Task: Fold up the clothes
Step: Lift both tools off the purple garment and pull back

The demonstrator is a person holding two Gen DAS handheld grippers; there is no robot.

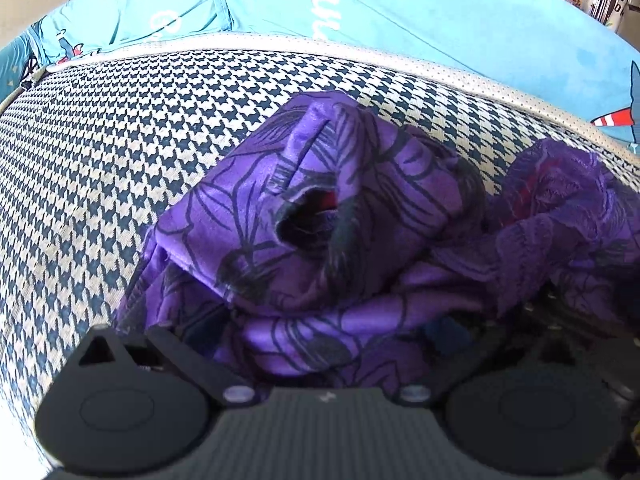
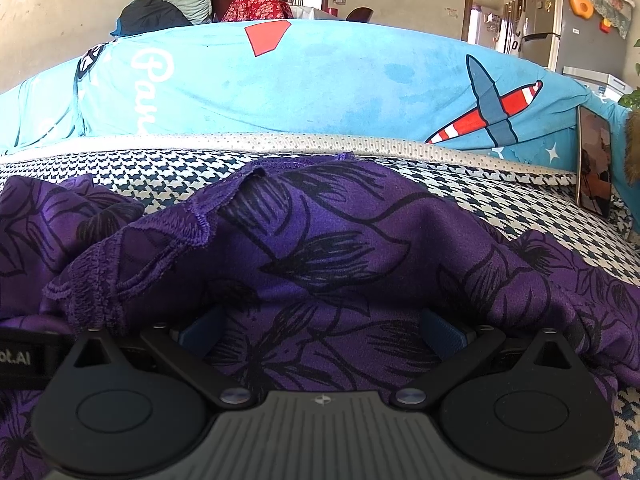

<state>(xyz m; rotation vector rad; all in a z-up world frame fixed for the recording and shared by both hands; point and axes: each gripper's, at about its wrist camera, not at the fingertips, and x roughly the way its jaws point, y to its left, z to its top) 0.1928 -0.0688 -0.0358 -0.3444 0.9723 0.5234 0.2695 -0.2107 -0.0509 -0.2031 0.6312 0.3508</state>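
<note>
The purple garment, printed with black outlined flowers and trimmed with a lace-like purple edge, lies crumpled on the houndstooth seat cover of a sofa. In the left wrist view it bunches into a heap with a dark opening at its middle where a bit of red shows.

The right gripper sits low in the cloth, which drapes between and over its blue fingers; these stand apart, but their tips are buried, so I cannot tell whether they pinch anything. The left gripper is likewise pushed into the folds; its fingers are hidden under the fabric and their state cannot be told.

No container is in view. Behind the seat runs a dotted pale border, and above it the backrest is covered by a light blue throw with white lettering and a red-and-white striped aeroplane. A phone leans upright at the right end of the seat, well apart from the garment. Beyond the sofa lie a red floral cloth and a dark bundle, with doorways and a fridge behind.
</note>
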